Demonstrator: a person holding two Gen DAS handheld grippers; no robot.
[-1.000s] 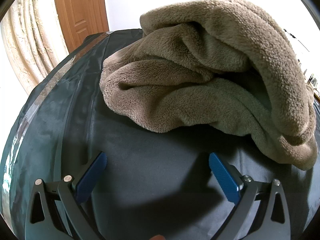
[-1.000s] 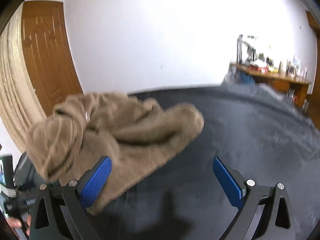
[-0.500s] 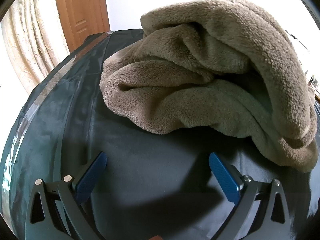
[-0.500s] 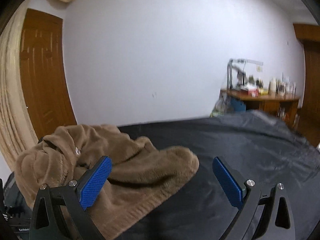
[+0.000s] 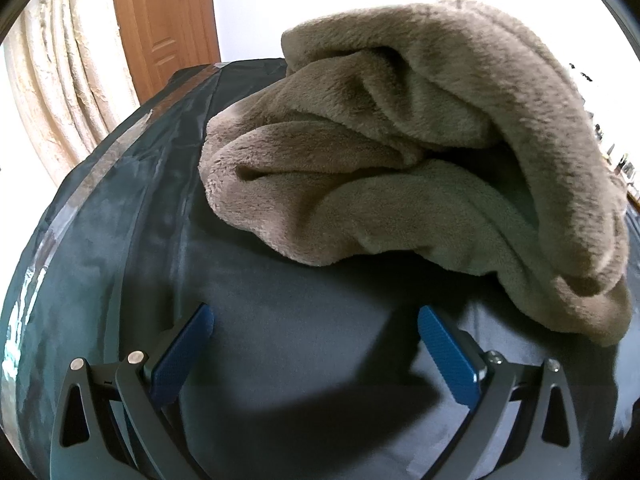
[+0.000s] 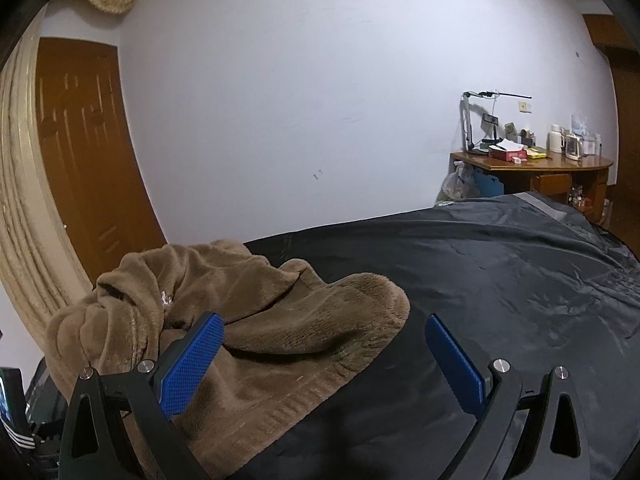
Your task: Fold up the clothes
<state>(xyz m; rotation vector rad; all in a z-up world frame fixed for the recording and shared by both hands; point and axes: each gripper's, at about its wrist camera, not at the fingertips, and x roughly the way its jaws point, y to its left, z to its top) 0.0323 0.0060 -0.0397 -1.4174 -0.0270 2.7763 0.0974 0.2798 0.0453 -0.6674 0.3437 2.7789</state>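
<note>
Both grippers spread wide over a dark sheet, holding nothing.
Left gripper (image 5: 316, 344) unchanged, short of the crumpled brown fleece garment (image 5: 420, 152); right gripper (image 6: 324, 360) now tilted higher than a second ago, garment (image 6: 240, 320) heaped lower left on the sheet (image 6: 500, 280), wooden desk (image 6: 532, 168) beyond.

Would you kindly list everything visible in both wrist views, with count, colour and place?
Fleece garment: one, tan-brown, crumpled on the dark cover, ahead of both grippers.
Cover: one, dark grey, spread over the work surface.
Door: one, brown wood, left of the white wall.
Curtain: one, cream, far left.
Desk: one, brown wood, far right by the wall, crowded with small items.
Left gripper: one, black with blue pads, open, empty, low over the cover.
Right gripper: one, same colours, open, empty, at the garment's edge.
</note>
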